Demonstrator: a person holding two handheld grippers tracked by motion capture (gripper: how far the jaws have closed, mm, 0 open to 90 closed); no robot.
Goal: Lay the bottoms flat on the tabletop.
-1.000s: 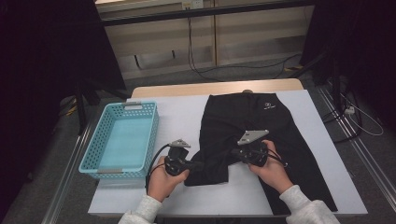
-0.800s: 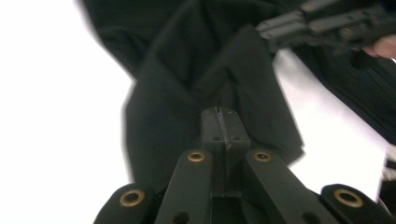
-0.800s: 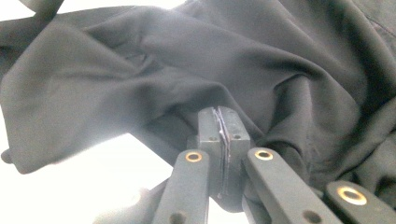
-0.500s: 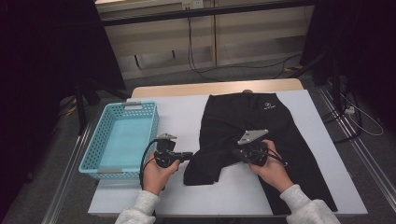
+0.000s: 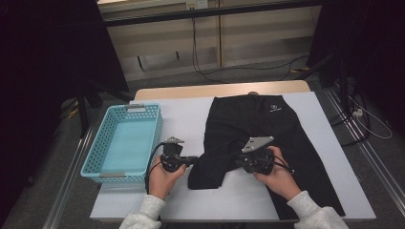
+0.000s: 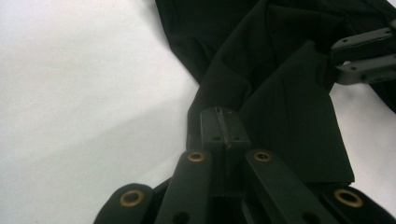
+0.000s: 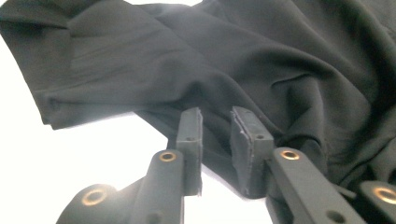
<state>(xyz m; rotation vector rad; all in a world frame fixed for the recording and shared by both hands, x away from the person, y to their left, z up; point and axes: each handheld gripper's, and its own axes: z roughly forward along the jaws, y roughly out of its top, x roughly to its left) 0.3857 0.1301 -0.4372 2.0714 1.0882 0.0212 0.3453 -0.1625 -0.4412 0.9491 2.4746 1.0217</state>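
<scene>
Black trousers (image 5: 267, 129) lie flat on the white table (image 5: 181, 114), waistband at the far side, with one leg folded up towards the middle. My left gripper (image 5: 195, 160) lies level at the folded leg's left edge. Its jaws are shut on that cloth edge (image 6: 261, 93), and creases run into its tips (image 6: 224, 116). My right gripper (image 5: 236, 164) rests on the trousers to the right, pointing left at the same fold. Its jaws (image 7: 219, 123) have just been opening and stand slightly apart. The cloth (image 7: 280, 70) lies under and beyond them, not pinched.
A light blue plastic basket (image 5: 95, 171) stands empty at the table's left, close to my left hand. Bare white table lies in front of the folded leg and along the far left. Cables and a cabinet are on the floor beyond the table.
My left gripper has shifted a little to the left, towards the basket, still at the folded leg's edge. The right hand has stayed where it was.
</scene>
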